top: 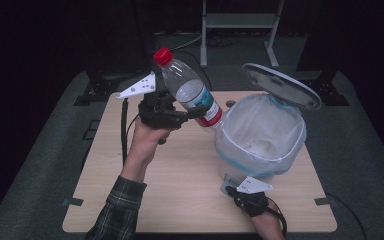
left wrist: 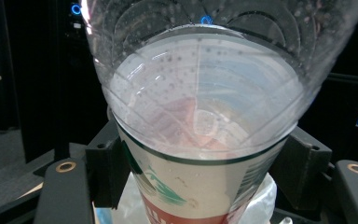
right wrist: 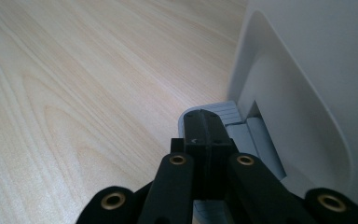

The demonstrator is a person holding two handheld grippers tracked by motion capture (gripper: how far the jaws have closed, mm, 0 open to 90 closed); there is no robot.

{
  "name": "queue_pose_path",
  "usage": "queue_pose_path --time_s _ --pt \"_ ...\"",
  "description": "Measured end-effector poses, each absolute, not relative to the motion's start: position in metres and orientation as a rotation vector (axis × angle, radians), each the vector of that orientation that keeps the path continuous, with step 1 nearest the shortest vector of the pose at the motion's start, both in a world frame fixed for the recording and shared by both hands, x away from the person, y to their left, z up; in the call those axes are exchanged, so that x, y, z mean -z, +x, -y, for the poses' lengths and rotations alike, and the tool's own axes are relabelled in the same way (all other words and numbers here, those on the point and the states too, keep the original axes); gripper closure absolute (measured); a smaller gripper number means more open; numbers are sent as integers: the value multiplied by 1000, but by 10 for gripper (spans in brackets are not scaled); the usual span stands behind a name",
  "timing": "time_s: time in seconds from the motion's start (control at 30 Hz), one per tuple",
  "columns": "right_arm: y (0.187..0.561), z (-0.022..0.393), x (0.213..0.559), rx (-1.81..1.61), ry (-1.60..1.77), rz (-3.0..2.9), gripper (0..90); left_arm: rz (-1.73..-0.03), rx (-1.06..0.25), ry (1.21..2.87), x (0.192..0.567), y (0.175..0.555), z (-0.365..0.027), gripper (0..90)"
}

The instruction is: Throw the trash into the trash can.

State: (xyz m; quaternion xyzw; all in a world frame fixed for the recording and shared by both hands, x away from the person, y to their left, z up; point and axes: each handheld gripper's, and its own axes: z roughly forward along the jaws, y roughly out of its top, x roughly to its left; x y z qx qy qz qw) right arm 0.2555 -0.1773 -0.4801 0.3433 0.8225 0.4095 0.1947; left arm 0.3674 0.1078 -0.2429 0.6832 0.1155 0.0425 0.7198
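A clear plastic bottle (top: 187, 90) with a red cap (top: 163, 56) and a red-and-white label is held tilted in the air, cap up and to the left, base toward the bin. My left gripper (top: 200, 112) is shut on its lower body. In the left gripper view the bottle (left wrist: 200, 116) sits between the jaws of that gripper (left wrist: 200, 163). A white pedal bin (top: 300, 135) lined with a white bag stands at the right with its lid (top: 280, 85) raised. My right gripper (right wrist: 206, 126) is shut, its tip resting on the bin's grey pedal (right wrist: 235, 112).
The bin (right wrist: 307, 70) stands on a light wooden table (top: 180, 185), with bare wood to its left and front. A metal stand (top: 240, 22) is on the dark floor behind the table. The person's left sleeve (top: 117, 210) is plaid.
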Motion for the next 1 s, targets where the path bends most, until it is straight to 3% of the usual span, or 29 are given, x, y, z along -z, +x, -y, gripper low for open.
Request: queue_pose_path --time_s 1.0 --pt "256 177 480 -1144 957 -2309 900 -192 -21 1501 247 375 -49 289"
